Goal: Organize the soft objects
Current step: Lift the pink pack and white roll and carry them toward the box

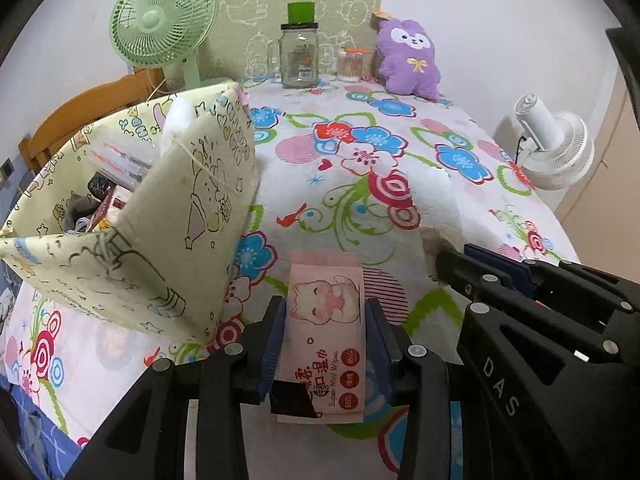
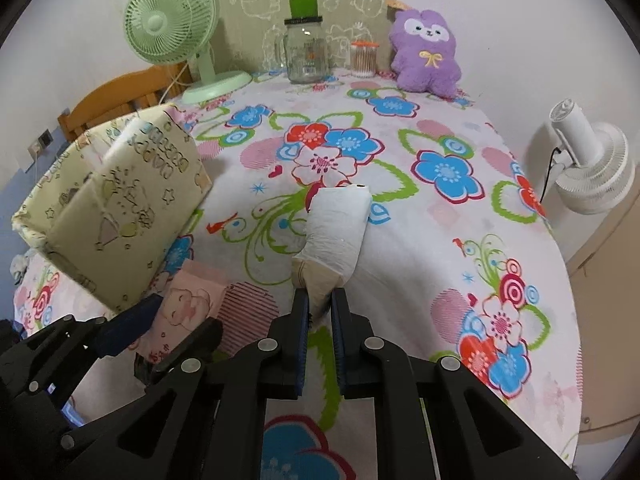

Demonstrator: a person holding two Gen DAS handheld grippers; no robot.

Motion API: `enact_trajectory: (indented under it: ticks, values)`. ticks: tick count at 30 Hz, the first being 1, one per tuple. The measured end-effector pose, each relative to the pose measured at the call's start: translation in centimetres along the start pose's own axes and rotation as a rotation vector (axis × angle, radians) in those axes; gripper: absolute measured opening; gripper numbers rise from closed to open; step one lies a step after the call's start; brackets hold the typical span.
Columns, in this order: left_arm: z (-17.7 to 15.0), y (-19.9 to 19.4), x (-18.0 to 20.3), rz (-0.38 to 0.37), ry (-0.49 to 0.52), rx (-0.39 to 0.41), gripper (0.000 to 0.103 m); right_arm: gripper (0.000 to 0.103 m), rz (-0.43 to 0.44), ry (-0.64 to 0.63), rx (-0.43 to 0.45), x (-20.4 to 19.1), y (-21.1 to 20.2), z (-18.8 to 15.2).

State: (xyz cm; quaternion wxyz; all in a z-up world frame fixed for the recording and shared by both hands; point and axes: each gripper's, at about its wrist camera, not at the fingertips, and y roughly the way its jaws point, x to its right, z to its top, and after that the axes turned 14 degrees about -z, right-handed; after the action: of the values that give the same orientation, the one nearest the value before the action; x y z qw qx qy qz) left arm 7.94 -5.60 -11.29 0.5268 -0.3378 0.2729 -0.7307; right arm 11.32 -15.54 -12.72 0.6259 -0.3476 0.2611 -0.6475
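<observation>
My left gripper [image 1: 325, 316] is shut on a pink pack of wet wipes [image 1: 326, 320] with a cat picture, held just right of the yellow fabric storage box [image 1: 208, 184]. It also shows in the right wrist view [image 2: 188, 304]. My right gripper [image 2: 320, 300] is shut on the beige end of a white soft bundle [image 2: 336, 228] that stretches away over the flowered bedsheet [image 2: 440, 240]. The right gripper shows in the left wrist view [image 1: 480, 276] at the right. A purple plush toy [image 1: 410, 58] sits at the far end, also in the right wrist view [image 2: 426, 52].
The yellow box [image 2: 120, 200] holds several items inside. At the far edge stand a green fan [image 1: 164, 24], a glass jar [image 1: 298, 58] and a cotton swab tub [image 1: 352, 65]. A white fan [image 2: 592, 168] stands at the right, a wooden chair [image 1: 80, 116] at the left.
</observation>
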Motion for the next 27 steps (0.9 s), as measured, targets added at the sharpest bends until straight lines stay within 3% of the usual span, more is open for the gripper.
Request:
enact_trajectory:
  ticks: [27]
  values:
    - [0.3, -7.8, 3.8, -0.05, 0.132, 0.12, 0.04, 0.014, -0.072, 0.062, 0.184, 2.3, -10.4, -1.0]
